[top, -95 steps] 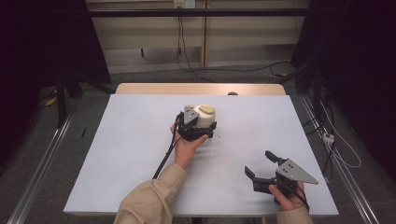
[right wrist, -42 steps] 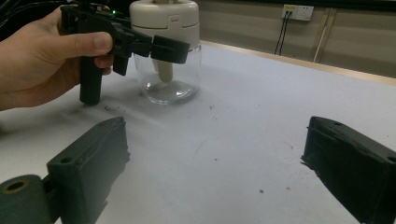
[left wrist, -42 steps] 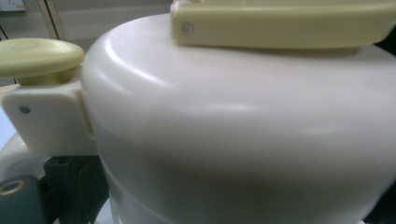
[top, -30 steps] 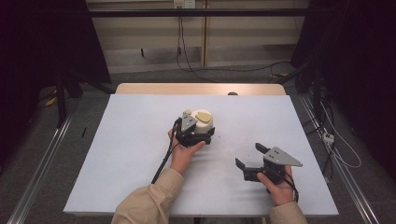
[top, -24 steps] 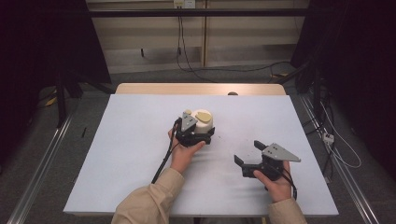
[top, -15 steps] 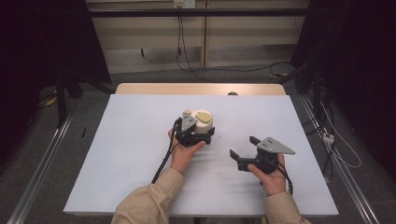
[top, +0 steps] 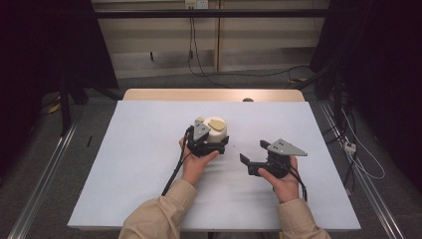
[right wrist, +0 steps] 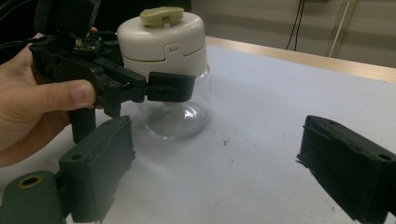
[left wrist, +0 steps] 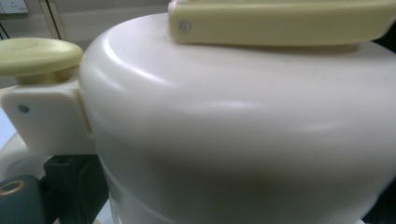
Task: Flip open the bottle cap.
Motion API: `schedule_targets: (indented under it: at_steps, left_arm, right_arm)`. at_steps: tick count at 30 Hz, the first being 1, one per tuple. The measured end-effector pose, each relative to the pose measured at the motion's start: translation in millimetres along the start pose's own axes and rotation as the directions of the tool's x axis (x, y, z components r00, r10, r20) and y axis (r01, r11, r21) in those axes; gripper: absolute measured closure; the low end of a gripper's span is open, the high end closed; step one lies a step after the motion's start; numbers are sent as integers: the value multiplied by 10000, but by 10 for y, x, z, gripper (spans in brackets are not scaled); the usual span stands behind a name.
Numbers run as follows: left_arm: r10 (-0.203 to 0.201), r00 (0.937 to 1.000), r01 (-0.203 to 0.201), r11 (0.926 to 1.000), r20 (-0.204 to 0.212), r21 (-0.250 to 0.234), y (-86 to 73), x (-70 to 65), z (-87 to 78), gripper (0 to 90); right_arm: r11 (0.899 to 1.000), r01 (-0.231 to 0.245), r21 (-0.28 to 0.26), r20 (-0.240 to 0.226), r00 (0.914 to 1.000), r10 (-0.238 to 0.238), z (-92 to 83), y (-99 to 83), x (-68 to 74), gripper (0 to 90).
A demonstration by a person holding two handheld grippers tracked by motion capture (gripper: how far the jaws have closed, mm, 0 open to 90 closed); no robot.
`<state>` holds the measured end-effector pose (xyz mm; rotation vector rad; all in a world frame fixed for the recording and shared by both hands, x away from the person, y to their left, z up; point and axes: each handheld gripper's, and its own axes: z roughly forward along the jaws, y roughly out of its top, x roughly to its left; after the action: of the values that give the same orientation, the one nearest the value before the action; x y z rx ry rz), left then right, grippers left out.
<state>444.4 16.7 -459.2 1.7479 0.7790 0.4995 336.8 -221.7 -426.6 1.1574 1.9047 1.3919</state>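
The container — a clear glass jar with a white lid — stands near the middle of the desk, and the left claw is already clamped on its body just under the lid; what is left, as it seems, is for the right claw to reach the lid. The right claw hangs at about 4 o'clock from the jar, well apart from it, pointing toward it — its jaws have just been closing a little but stand wide with nothing between them.
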Motion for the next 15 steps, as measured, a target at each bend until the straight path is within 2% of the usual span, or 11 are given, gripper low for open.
schedule_targets:
  at_steps: [9,15]
  left_arm:
    - [-30,10000,30,10000,-12,15,2,1,-2,52]
    - [-13,10000,13,10000,-9,34,4,0,-3,52]
  right_arm:
    - [9999,139,-33,-266,9995,-140,101,120,51,142]
    - [9998,133,117,-219,9997,-130,169,175,60,160]
